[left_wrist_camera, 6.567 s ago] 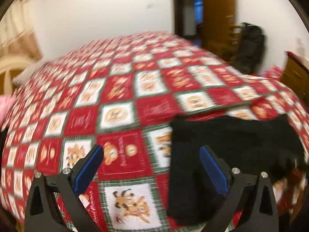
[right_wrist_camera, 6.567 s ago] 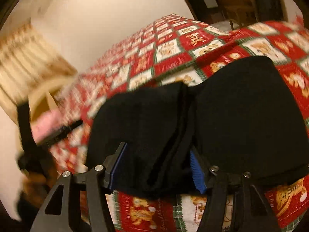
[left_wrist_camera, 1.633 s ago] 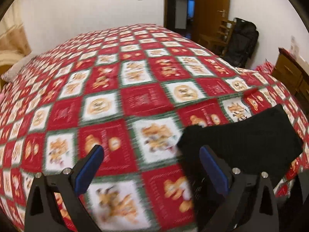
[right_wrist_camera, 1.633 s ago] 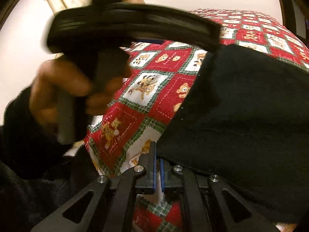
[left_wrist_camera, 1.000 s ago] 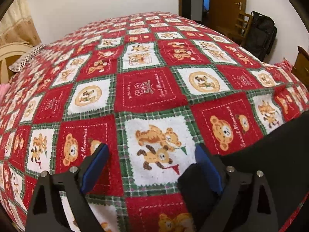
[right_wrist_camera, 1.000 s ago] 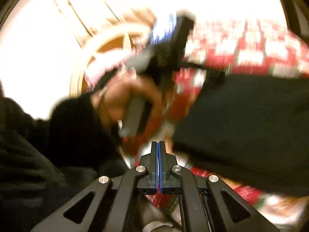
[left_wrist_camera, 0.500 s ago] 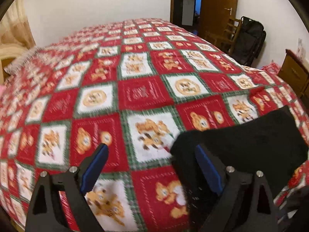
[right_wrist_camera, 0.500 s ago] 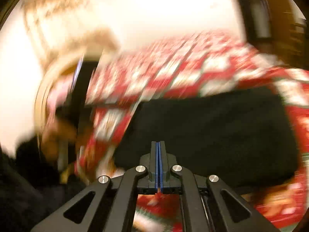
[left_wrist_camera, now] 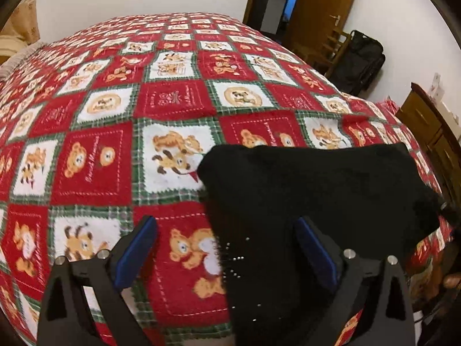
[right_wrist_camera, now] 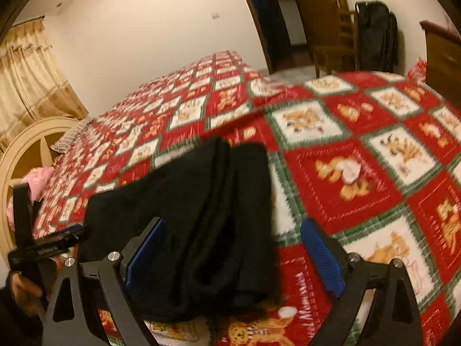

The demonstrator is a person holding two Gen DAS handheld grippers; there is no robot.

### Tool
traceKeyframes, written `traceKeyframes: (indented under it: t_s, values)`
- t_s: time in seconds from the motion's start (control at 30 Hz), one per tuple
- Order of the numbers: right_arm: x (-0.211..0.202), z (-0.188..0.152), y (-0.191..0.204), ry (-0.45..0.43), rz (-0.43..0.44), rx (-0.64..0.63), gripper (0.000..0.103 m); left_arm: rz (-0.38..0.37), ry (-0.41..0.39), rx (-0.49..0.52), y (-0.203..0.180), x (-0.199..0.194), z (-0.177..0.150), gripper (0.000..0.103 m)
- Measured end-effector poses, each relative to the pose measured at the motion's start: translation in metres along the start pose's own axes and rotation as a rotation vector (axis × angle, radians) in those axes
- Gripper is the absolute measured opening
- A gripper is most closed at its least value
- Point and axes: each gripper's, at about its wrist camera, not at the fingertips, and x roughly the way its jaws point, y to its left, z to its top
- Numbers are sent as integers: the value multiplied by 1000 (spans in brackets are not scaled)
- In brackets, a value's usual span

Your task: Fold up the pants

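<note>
The black pants lie folded in a thick stack near the front edge of the bed. My left gripper is open and empty, its jaws straddling the stack's left edge. In the right wrist view the pants show several layered folds. My right gripper is open and empty, with the stack's near end between its jaws. The left gripper, held in a hand, shows at the far left of that view.
The bed has a red, white and green bear quilt. A cream headboard and pink item are at the far left. A wooden dresser, chair, black bag and open door stand to the right.
My right gripper was shut half a second ago and is now open over the stack's end. My left gripper stayed open and shifted closer over the pants' left edge.
</note>
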Motion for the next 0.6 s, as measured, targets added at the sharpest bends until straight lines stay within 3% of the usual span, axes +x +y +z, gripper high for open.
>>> traceKeyframes:
  t_s: [0.07,0.17,0.2,0.37,0.5,0.6]
  values:
    - [0,-4,8,2,-14,-35,94,6,8,-23,2,2,0,103]
    - [-2,-10,15,6,-40,-81,69,7,25,-54,5,4,1,103]
    - [-5,-12,16,12,-36,-88,67,10,26,-56,4,3,0,103]
    - [-9,-11,13,5,-31,-71,66,32,20,-45,-2,-5,1,103]
    - [-9,-12,14,1,-40,-73,66,-12,10,0,-15,-13,3,103]
    - [-10,-12,14,-1,-40,-74,66,12,31,27,-24,-3,2,103]
